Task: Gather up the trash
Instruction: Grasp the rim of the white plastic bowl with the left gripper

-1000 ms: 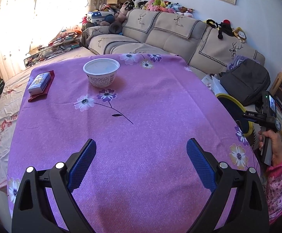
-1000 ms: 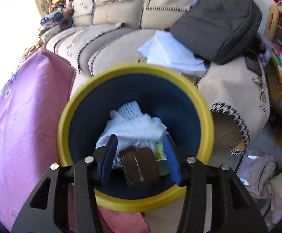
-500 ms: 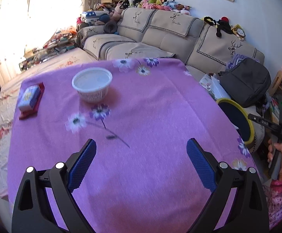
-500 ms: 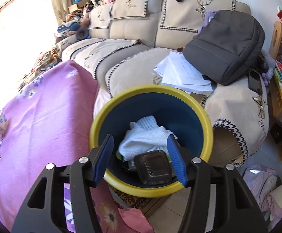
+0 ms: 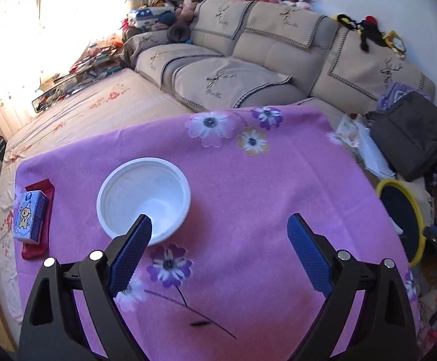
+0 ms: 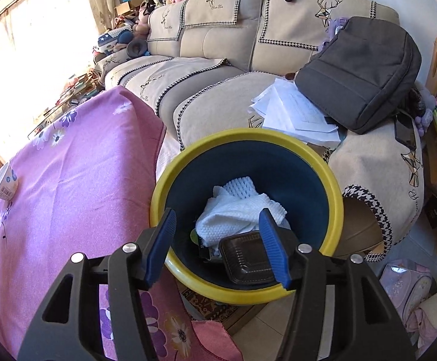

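Left claw (image 5: 218,234): spread, empty, above tabletop (image 5: 263,180). White bowl (image 5: 143,200): upright, beside left finger. Right claw (image 6: 218,240): spread, empty, over bin (image 6: 335,210). Risk: thin rim buckling, bowl skidding on cloth.

No wording can be read with certainty. Far ahead of the left gripper (image 5: 218,219), cursive embroidery sits beneath a deer motif on the sofa seat cover (image 5: 215,93), its letters too small to make out. To that gripper's left, a blue carton (image 5: 29,216) carries a cartoon figure and a round emblem, with no legible brand. Far left of the right gripper (image 6: 217,213), the white bowl (image 6: 5,188) shows blue marks and a block of fine print on its side, unreadable. To the right of that gripper, looping script runs down the armrest cover (image 6: 411,194), also illegible.
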`<state>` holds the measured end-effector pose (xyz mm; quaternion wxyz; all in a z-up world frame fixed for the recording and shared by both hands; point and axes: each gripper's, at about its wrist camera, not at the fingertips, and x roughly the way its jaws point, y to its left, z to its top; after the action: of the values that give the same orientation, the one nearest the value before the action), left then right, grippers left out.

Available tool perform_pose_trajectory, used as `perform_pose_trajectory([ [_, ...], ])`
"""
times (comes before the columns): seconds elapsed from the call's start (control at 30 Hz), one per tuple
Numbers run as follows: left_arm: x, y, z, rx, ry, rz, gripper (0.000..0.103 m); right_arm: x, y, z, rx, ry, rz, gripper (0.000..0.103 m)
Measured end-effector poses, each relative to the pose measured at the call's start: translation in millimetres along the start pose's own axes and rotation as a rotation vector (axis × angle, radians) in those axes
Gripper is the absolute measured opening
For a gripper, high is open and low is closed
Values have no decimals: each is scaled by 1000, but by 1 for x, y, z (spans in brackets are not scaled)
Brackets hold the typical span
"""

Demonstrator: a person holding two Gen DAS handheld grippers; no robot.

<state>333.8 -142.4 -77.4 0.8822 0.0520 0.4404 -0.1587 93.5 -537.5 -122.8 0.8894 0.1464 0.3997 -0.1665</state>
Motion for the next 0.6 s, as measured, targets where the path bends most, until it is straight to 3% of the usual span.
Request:
perform_pose_trajectory([
  [0.27,52,18,11,-27,70,78,82,3,0,1,-3,8,-2,55],
  [0.6,80,20,11,-31,114,134,71,11,10,3,-21,18,12,55],
])
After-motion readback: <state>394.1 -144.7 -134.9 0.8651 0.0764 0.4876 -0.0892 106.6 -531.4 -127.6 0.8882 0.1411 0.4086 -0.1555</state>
